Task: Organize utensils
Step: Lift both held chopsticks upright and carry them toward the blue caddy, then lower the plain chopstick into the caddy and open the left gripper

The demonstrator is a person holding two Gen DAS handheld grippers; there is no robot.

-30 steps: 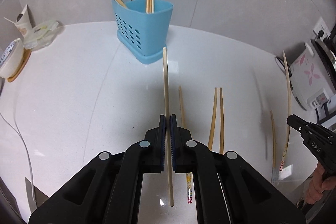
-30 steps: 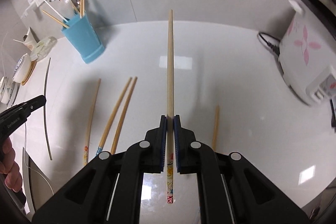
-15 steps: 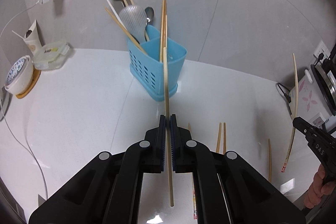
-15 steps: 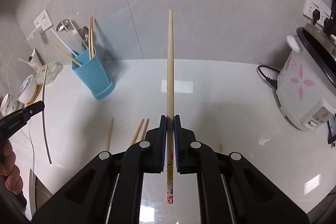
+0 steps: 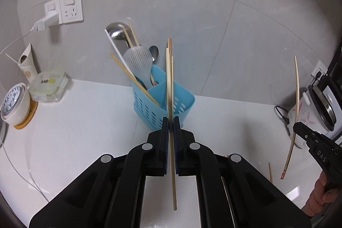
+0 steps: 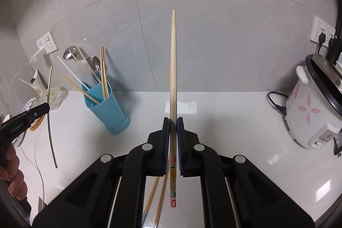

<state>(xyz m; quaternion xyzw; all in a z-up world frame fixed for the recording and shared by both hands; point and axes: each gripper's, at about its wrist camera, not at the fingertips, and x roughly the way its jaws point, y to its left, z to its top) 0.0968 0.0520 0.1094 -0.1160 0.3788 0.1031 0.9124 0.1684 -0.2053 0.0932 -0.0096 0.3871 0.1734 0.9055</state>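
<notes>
My left gripper [image 5: 170, 121] is shut on a plain wooden chopstick [image 5: 169, 87] that stands nearly upright, in line with the blue utensil holder [image 5: 181, 99] behind it. The holder has a ladle, a rice paddle, spoons and several chopsticks in it. My right gripper [image 6: 173, 121] is shut on a chopstick with a painted end [image 6: 173, 52], held upright over the white counter [image 6: 224, 121]. The holder [image 6: 106, 112] stands to its left in the right wrist view. Each gripper shows at the edge of the other's view, the left gripper [image 6: 43, 108] with its chopstick and the right gripper [image 5: 298, 126] likewise.
Two loose chopsticks [image 6: 155, 202] lie on the counter under my right gripper. A rice cooker [image 6: 312, 108] with a cord stands at the right. A lidded container [image 5: 47, 87], a bowl [image 5: 15, 106], a paper cup and a plugged wall socket [image 5: 64, 9] are at the left.
Both grippers have risen and tilted up with their chopsticks still held. The loose chopsticks on the counter have slid down out of the left view, and the blue holder now sits lower in both views.
</notes>
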